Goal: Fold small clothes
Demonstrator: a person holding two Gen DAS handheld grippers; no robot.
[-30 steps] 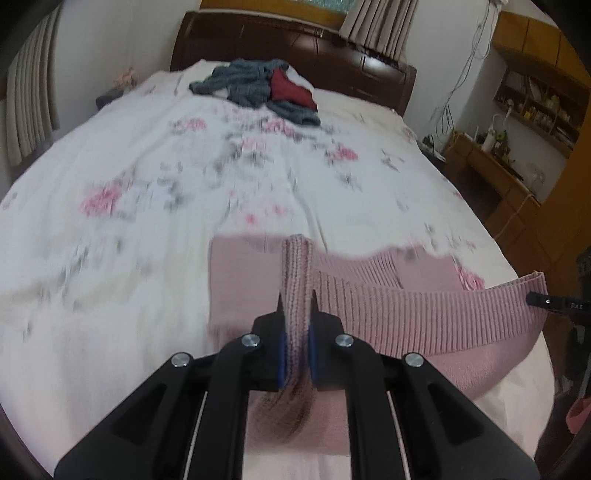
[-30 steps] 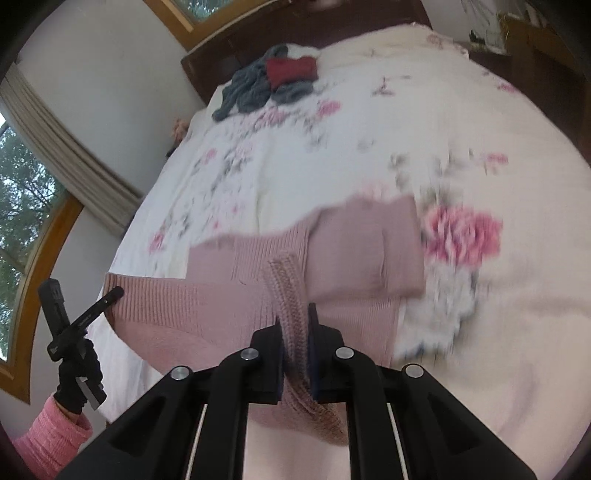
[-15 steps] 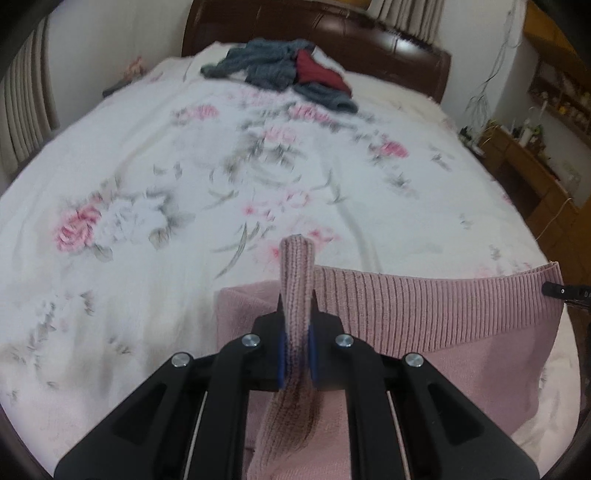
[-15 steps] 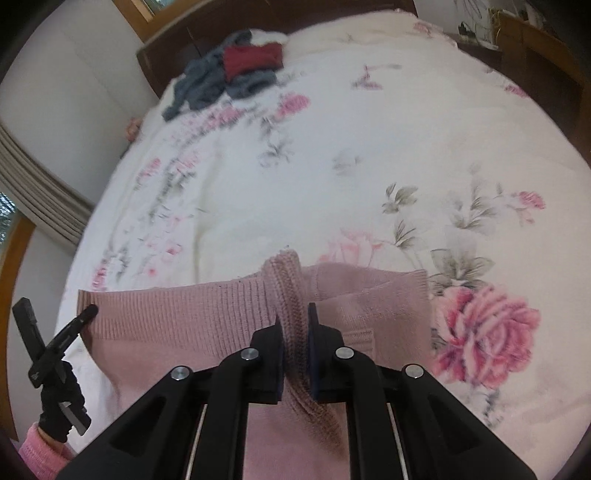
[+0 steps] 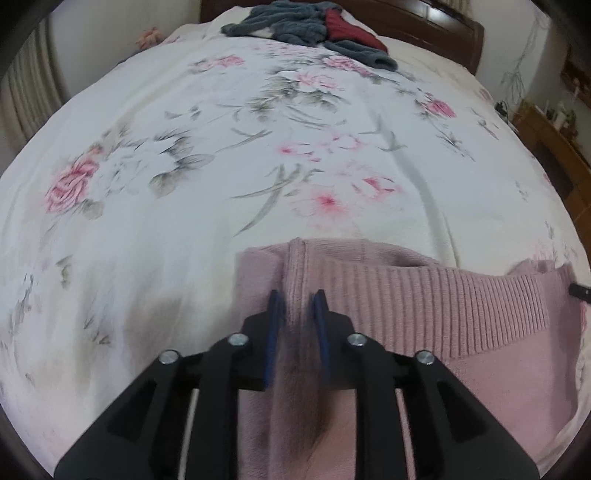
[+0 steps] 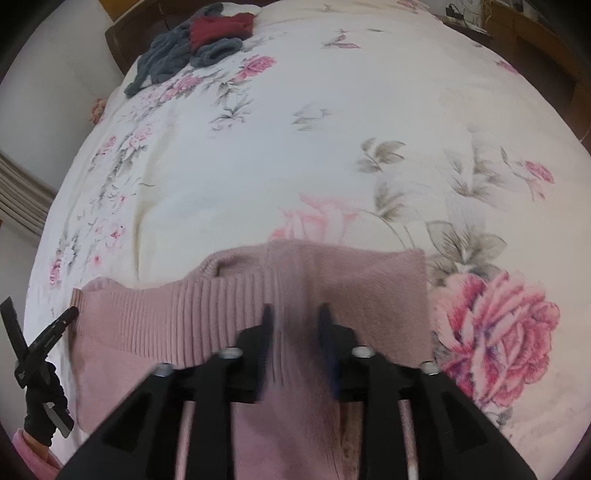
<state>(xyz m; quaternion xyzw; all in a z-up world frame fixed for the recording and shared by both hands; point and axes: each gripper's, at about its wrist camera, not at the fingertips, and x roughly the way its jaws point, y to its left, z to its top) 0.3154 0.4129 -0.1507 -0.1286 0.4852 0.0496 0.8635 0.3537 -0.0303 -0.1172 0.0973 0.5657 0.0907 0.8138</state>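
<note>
Both let go now, left gripper (image 5: 297, 310) and right gripper (image 6: 294, 323) parted with jaws astride ridges of the pink sweater (image 5: 424, 295) at lower centre on the bed (image 5: 221, 147), risking a snagged knit dragging the fold open on pull-back.

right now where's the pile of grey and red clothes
The pile of grey and red clothes lies at the far end of the bed by the headboard, well beyond the pink sweater, top centre in the left wrist view.
</note>
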